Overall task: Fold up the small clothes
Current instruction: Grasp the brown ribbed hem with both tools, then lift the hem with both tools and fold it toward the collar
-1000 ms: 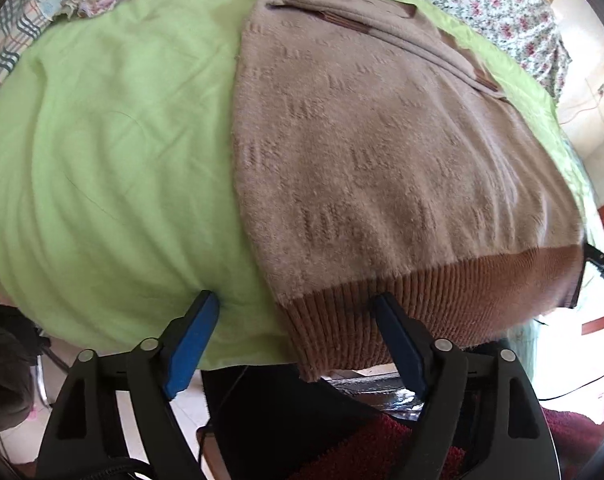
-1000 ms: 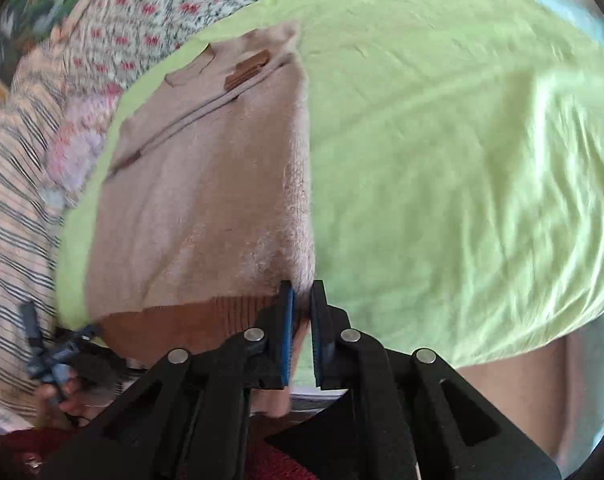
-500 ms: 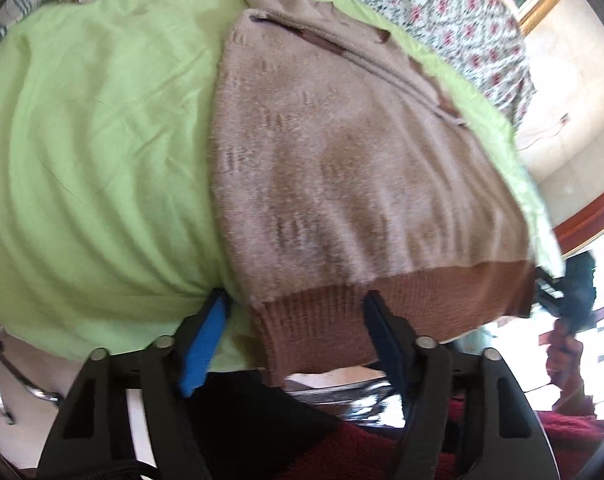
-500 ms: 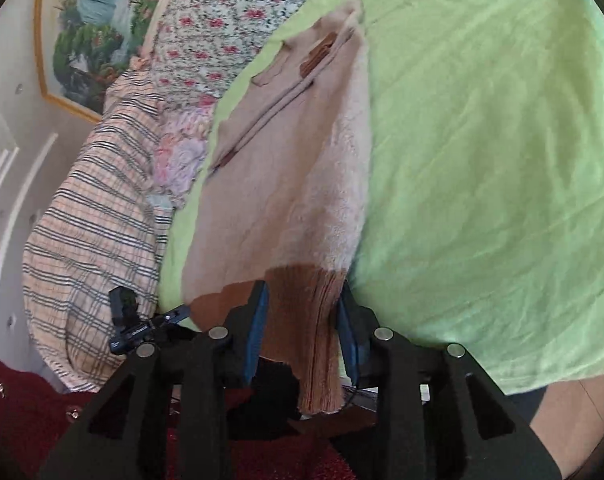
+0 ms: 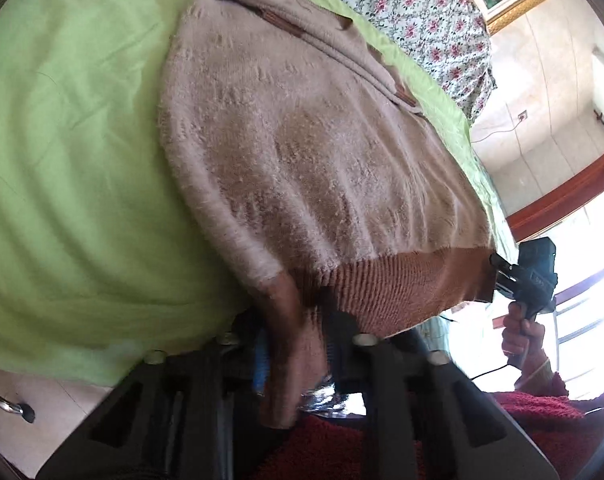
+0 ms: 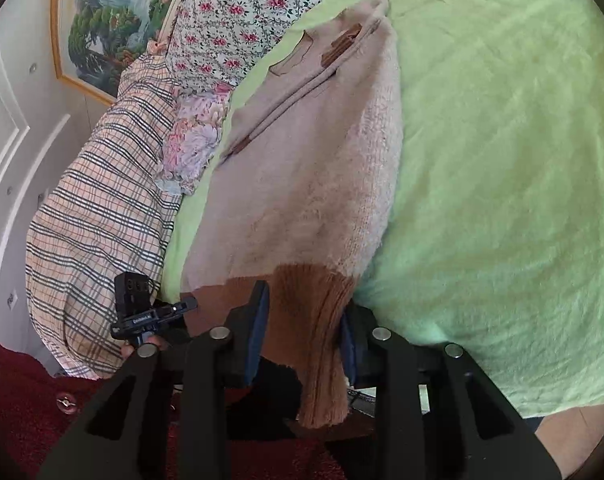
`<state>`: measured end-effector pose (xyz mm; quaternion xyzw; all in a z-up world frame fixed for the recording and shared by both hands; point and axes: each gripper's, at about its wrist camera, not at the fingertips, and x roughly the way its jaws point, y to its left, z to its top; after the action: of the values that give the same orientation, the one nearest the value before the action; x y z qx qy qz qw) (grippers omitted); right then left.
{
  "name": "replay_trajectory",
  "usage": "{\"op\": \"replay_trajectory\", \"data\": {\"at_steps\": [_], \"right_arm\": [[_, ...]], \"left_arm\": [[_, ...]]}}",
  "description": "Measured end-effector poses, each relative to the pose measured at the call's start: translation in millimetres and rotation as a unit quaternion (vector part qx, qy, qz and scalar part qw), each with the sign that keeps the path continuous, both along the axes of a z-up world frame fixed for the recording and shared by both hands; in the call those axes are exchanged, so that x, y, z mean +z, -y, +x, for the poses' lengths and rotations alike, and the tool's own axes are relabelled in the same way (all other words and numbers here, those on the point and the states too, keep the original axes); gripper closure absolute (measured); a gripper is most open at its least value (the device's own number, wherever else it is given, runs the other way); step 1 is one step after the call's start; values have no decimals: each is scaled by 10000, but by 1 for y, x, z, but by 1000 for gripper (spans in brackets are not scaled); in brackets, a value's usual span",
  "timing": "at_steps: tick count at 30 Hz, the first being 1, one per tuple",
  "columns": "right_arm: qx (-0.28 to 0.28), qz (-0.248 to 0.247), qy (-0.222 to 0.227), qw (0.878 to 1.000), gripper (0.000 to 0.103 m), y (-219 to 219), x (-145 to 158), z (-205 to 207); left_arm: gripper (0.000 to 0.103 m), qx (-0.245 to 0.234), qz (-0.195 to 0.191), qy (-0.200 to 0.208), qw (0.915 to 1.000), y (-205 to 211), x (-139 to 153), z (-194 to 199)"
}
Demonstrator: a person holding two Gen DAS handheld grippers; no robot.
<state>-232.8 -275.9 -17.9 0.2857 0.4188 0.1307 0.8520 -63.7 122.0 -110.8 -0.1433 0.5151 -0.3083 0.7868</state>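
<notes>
Sweater (image 5: 314, 152) of fuzzy beige knit lies flat on a bed covered by a light green sheet (image 5: 73, 168), its darker brown ribbed hem (image 5: 402, 284) hanging just over the near edge. At the far end its collar and two small brown patches show.

In the left wrist view, the left tool (image 5: 293, 344) has just been closing, and its jaws now pinch the left corner of the hem, which is bunched into a narrow fold between the blue pads and droops below them. In the right wrist view, the right tool (image 6: 302, 332) has also just been closing after a brief opening; its jaws press on the right corner of the hem, with a strip of ribbed knit gathered between the pads and hanging beneath. The right tool also appears at the right edge of the left view, gripped by a hand (image 5: 522, 332) at the opposite end of the hem; the left tool shows small at the left of the right view.

Beyond the sweater, against the far side of the bed, lie a floral cloth (image 6: 237, 12) and a plaid cloth (image 6: 97, 216). A framed landscape painting (image 6: 113, 16) hangs on the wall behind them. Dark red fabric (image 6: 17, 392) of the person's sleeve fills the lower left corner of the right view.
</notes>
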Motion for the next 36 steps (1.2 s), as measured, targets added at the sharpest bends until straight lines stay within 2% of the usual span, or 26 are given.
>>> {"op": "replay_trajectory", "data": {"at_steps": [4,5,7,10,13,15,20,26,28,31,36], "right_arm": [[-100,158,187,9997,95,16,7,-13],[-112,88,106,9998,96,17,5,-13],[-106,77,37,9999,96,16,2,-13],[-92,247,235,9994,96,15,8,-17],[-149,308,222,9992,96,19,6,-17],[-155,557,394,9975,96,22,13,-17],[-54,992,1033,9897,96,22,49,1],[-157,1129,1767,9776,96,35,102,67],[-230,1085,1869,9761,96,43,115,94],[-403,1016,1869,9763,96,58,124,155],[-817,887,1532,9808,96,83,110,254]], "left_arm": [[96,67,-70,333,9994,-7,16,-9],[97,72,-106,373,9992,-7,17,-10],[97,98,-150,323,9993,-6,15,-7],[97,136,-241,420,9987,-7,22,-9],[97,184,-393,414,9982,-7,25,-9],[97,236,-420,376,9981,-10,29,-8],[97,343,-893,785,9923,-15,71,1],[97,464,-1139,1604,9794,-4,137,57],[97,578,-1167,1837,9743,1,155,84],[97,828,-1130,2110,9674,10,172,135],[98,1214,-943,2029,9671,22,169,220]]}}
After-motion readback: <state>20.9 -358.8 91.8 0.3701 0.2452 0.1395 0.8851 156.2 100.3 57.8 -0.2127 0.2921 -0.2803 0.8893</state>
